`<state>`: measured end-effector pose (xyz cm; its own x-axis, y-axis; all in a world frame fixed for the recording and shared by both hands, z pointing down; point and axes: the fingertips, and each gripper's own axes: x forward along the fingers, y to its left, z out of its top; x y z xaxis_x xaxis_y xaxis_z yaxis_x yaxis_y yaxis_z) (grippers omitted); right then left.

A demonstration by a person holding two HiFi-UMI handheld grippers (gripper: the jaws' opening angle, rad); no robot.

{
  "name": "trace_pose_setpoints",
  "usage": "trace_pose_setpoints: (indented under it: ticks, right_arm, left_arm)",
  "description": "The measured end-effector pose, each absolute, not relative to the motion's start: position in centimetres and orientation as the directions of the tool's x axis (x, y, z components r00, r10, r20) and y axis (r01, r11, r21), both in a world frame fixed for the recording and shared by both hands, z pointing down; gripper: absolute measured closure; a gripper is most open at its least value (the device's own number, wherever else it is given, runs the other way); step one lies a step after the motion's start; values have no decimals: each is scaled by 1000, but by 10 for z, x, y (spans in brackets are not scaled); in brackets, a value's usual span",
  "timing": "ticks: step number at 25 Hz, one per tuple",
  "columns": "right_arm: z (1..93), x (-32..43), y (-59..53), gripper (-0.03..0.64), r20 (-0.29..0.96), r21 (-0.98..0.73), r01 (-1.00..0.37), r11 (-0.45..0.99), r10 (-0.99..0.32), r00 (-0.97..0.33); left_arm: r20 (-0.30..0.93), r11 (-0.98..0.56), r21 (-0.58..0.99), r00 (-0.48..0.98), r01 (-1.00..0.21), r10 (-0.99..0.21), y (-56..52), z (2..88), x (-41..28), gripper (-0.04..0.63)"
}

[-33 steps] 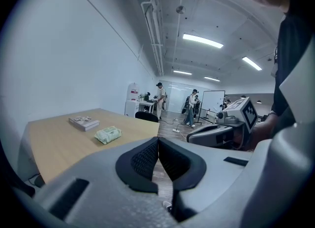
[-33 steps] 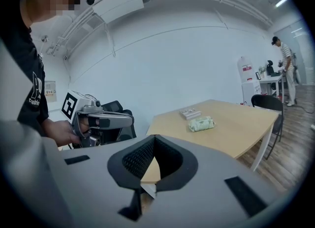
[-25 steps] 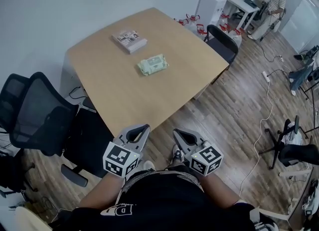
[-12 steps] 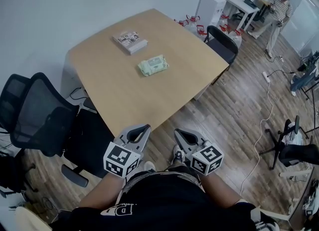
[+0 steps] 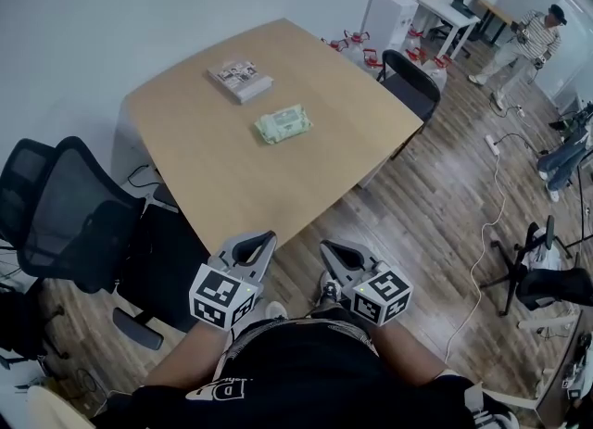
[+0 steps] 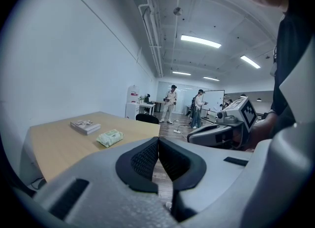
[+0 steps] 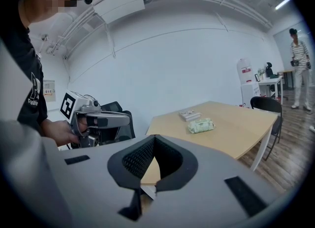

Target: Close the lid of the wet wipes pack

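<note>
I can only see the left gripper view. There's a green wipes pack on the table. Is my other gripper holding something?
Observer: No. In the right gripper view, the right gripper has its jaws together with nothing between them.
Operator: Are we close to the pack?
Observer: No. The head view shows the left gripper and the right gripper held close to the person, short of the near edge of the table. The wet wipes pack lies about mid-table.
Operator: Is anything beside us?
Observer: Yes. A black mesh chair stands off the table's left side, outside your picture.
</note>
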<state>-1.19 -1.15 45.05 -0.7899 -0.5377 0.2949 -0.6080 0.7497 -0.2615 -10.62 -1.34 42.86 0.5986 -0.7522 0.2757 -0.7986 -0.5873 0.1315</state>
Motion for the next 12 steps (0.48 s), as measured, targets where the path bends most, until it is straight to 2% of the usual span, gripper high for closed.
trace_pose_setpoints:
  ticks: [12]
  right_arm:
    - [447,-15,-8,615,294,-256,-601,757,-532,-794]
  left_arm:
    - [278,-580,127,590,-805,-758,-15,426,-112,577]
